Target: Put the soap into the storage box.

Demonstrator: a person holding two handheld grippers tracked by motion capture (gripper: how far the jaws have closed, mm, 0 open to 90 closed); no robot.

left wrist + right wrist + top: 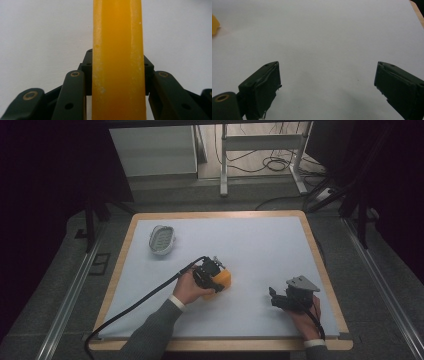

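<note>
Grasp done: my left gripper pinches the orange translucent soap-like block on the counter. Right gripper spread, idle. Lift pending, likely towards the white slotted dish.

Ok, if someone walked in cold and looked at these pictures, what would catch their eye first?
Probably the bright orange block near the middle of the pale table, clamped in the left gripper; in the left gripper view it stands as a tall orange slab between the black jaws. Next, the right gripper at the near right, jaws wide open over bare surface, and a small whitish oval dish alone at the far left.
</note>
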